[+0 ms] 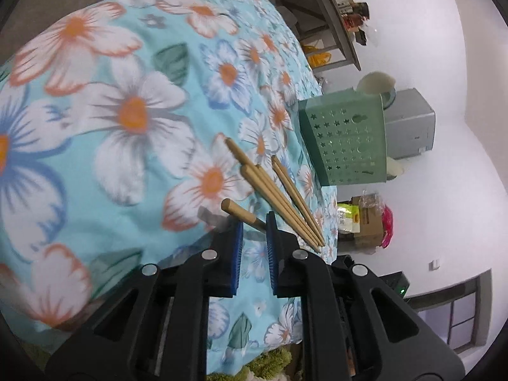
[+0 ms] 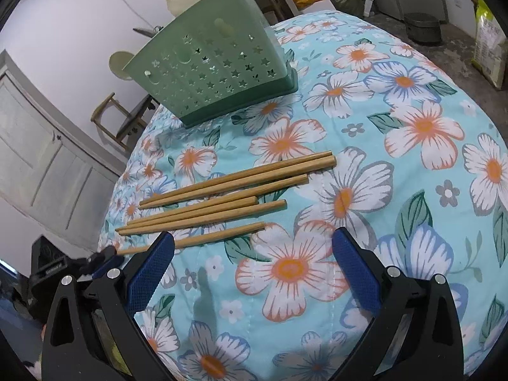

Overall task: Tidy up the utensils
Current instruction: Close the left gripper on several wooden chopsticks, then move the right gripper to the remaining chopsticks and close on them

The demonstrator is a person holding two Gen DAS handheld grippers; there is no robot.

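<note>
On the flowered bench (image 2: 397,190), a green star-punched holder (image 2: 219,70) stood beyond six chopsticks. The right claw (image 2: 254,270) gaped wide, empty. The left claw (image 1: 255,222) had narrowed onto the nearest chopstick (image 1: 236,210), crossing its length.

Quick tally: six wooden chopsticks (image 2: 222,200) on the floral tablecloth (image 2: 397,222), all lying roughly side by side. One green star-punched utensil holder (image 2: 216,66), and just the one. Two grippers: left gripper (image 1: 255,222) and right gripper (image 2: 254,244). The background junk is too blurry for me to count properly.
</note>
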